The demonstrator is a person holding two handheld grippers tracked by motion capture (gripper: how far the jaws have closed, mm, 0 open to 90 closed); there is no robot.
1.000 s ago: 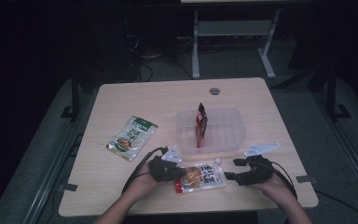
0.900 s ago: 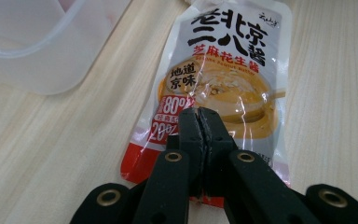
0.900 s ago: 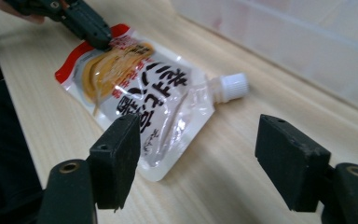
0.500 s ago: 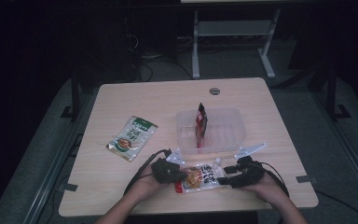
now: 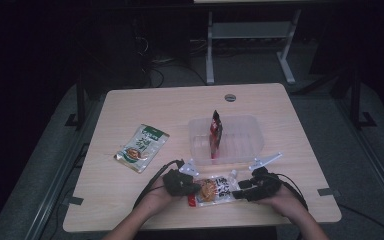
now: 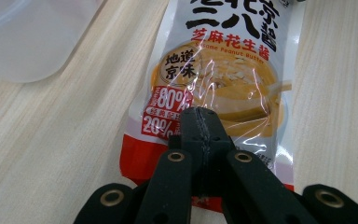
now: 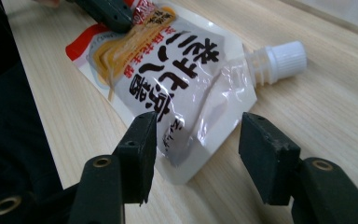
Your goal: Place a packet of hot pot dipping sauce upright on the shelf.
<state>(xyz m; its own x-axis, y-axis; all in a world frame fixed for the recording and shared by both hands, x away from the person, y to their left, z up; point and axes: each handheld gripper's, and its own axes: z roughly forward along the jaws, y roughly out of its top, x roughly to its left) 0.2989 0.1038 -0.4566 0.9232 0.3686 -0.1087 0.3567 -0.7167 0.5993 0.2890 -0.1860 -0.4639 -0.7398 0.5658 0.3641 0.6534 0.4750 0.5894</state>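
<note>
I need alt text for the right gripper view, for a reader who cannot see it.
The right hand-held gripper has been closing, jaws still apart around a corner of a sauce pouch with a white screw cap, lying on a wooden table.

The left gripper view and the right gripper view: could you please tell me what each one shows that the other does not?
Left gripper view: the left gripper shut on the red bottom end of the sauce pouch, and a corner of the clear plastic tray. Right gripper view: the pouch's white screw cap, and the right gripper, jaws apart and just been closing around the pouch's near corner, not pressing yet. Both: the pouch lying flat on the wooden table.
</note>
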